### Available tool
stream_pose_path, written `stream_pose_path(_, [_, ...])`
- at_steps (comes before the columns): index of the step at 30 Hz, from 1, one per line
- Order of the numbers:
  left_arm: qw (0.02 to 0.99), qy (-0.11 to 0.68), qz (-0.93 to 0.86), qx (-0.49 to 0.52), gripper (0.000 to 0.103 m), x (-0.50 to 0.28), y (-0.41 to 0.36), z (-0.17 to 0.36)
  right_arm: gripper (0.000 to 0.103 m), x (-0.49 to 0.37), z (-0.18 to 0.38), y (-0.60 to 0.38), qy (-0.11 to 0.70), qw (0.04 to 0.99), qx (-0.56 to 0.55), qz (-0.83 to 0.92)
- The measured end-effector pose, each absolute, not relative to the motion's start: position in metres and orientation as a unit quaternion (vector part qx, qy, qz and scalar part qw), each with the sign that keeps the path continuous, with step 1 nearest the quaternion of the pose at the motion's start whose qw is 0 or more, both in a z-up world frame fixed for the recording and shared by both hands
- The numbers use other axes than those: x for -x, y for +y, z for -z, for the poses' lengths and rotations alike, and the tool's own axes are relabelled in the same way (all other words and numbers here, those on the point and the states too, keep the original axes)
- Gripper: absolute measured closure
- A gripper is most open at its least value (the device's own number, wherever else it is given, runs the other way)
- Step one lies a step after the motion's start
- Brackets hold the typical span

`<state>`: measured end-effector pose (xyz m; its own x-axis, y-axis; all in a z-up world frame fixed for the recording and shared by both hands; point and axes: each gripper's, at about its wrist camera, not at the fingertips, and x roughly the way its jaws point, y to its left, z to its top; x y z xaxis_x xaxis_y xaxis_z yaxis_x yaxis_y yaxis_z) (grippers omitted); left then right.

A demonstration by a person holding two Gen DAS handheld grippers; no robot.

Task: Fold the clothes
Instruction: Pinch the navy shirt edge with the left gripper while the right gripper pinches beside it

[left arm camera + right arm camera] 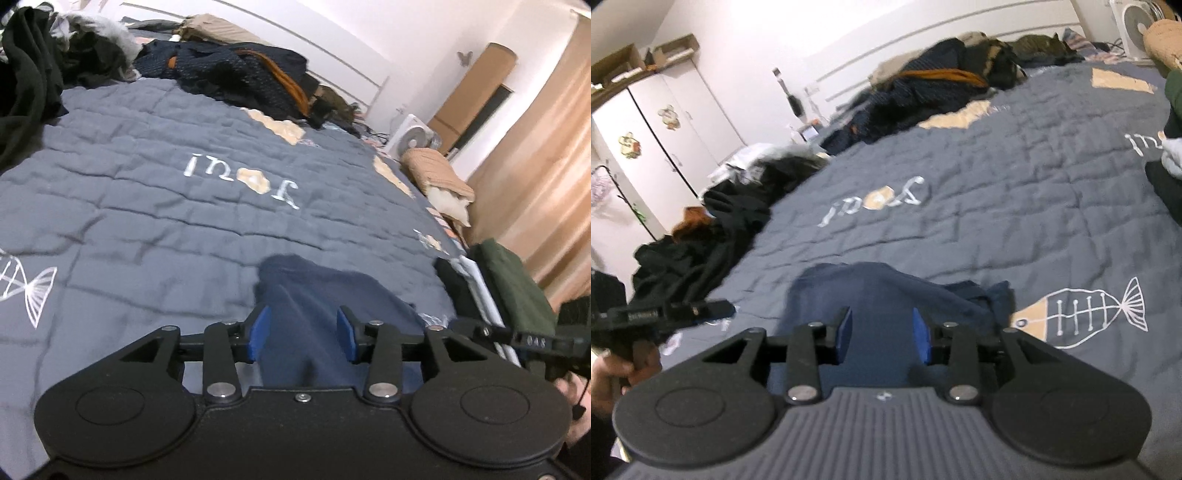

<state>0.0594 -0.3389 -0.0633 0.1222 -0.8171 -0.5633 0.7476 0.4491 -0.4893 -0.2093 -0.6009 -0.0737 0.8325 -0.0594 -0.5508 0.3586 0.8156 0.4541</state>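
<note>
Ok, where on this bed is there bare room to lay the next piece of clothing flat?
The quilt's middle is bare, between the navy garment near both grippers and the dark clothes pile by the headboard. Its black-heaped side and the folded stack's edge are crowded.

**Open middle of the bed, clutter along its edges**

The grey-blue quilt (147, 177) lies bare across its middle, leaving wide room ahead. A navy garment (306, 295) lies at the near edge. Dark clothes piles (240, 74) crowd the far edge; black clothes (701, 236) line the left edge; folded clothes (509, 288) occupy the right edge.
</note>
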Motion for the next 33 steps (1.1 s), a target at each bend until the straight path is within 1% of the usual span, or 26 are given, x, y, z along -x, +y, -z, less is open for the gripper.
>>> stream_pose_path(1, [0.747,0.405,0.525,0.040,0.056,-0.051,-0.335,0.062,0.065,0.212,0.070,-0.597,0.264,0.916,-0.280,0.113])
stream_pose_path(2, [0.747,0.403,0.527,0.038,0.055,-0.044,-0.331,0.060,0.064,0.215,0.067,-0.592,0.262,0.917,-0.278,0.112])
stream_pose_path(8, [0.747,0.393,0.536,0.025,0.055,0.005,-0.306,0.052,0.062,0.238,0.058,-0.574,0.262,0.913,-0.285,0.126])
stream_pose_path(17, [0.742,0.358,0.558,-0.096,0.053,0.080,-0.283,0.061,0.062,0.296,0.072,-0.530,0.281,0.898,-0.301,0.154])
stream_pose_path(18, [0.742,0.349,0.561,-0.113,0.053,0.089,-0.281,0.062,0.062,0.302,0.073,-0.524,0.281,0.897,-0.304,0.155])
stream_pose_path(19, [0.741,0.339,0.565,-0.130,0.051,0.097,-0.279,0.063,0.062,0.308,0.074,-0.518,0.281,0.896,-0.307,0.156])
stream_pose_path(20, [0.740,0.329,0.568,-0.147,0.047,0.105,-0.277,0.065,0.062,0.313,0.075,-0.513,0.280,0.894,-0.311,0.157])
stream_pose_path(21, [0.739,0.318,0.571,-0.164,0.046,0.113,-0.276,0.066,0.062,0.319,0.076,-0.507,0.279,0.893,-0.315,0.158])
stream_pose_path(24, [0.734,0.283,0.578,-0.217,0.046,0.138,-0.271,0.071,0.062,0.332,0.079,-0.489,0.275,0.890,-0.325,0.161])
stream_pose_path(33, [0.725,0.123,0.545,-0.403,0.046,0.195,-0.271,0.103,0.062,0.355,0.092,-0.466,0.269,0.875,-0.337,0.220])
